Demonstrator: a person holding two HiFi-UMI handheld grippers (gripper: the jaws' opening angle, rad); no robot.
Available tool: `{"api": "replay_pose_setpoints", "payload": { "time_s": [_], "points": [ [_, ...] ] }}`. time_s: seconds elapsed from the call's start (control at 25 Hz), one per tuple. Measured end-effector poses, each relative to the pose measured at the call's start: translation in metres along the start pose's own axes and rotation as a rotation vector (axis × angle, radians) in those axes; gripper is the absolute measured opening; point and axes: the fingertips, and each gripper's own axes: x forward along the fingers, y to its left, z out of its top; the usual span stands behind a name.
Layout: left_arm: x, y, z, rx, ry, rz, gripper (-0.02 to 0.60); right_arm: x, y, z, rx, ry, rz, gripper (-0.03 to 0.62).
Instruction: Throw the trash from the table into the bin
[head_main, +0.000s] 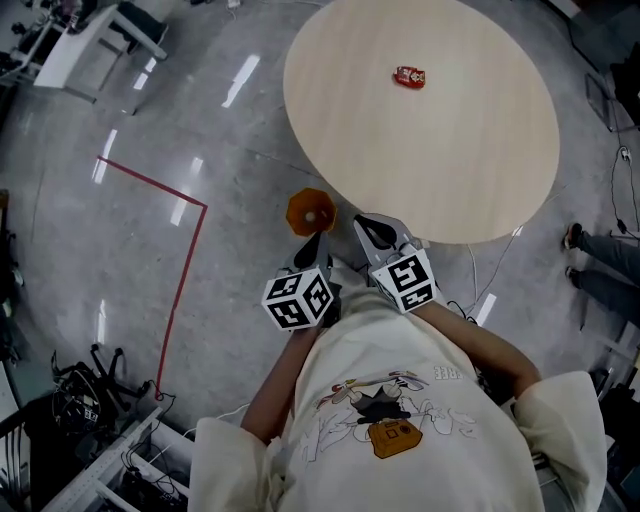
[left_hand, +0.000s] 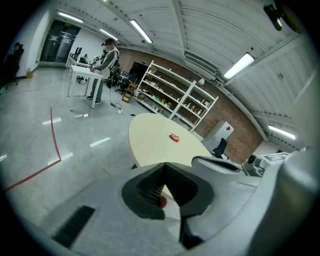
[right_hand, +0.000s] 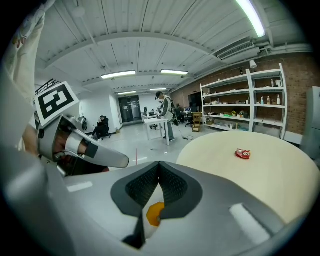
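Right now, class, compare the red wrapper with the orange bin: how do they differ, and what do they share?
The red wrapper lies on the round table; the orange bin stands on the floor beside the table's edge. The red wrapper is a low, flat packet; the orange bin is an open-topped container. The red wrapper looks smaller than the orange bin. Both are warm-coloured.
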Motion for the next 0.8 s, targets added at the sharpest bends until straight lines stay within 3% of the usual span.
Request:
{"api": "replay_pose_setpoints", "payload": {
  "time_s": [0.32, 0.8],
  "points": [
    [0.027, -0.035, 0.010, 0.030, -0.012, -0.008, 0.006, -0.013, -0.039, 0.014, 0.011, -0.052, 0.007, 0.008],
    [0.092, -0.100, 0.063, 0.102, 0.001, -0.046, 0.006, -0.027, -0.127, 0.045, 0.043, -0.091, -0.058, 0.008]
  ]
}}
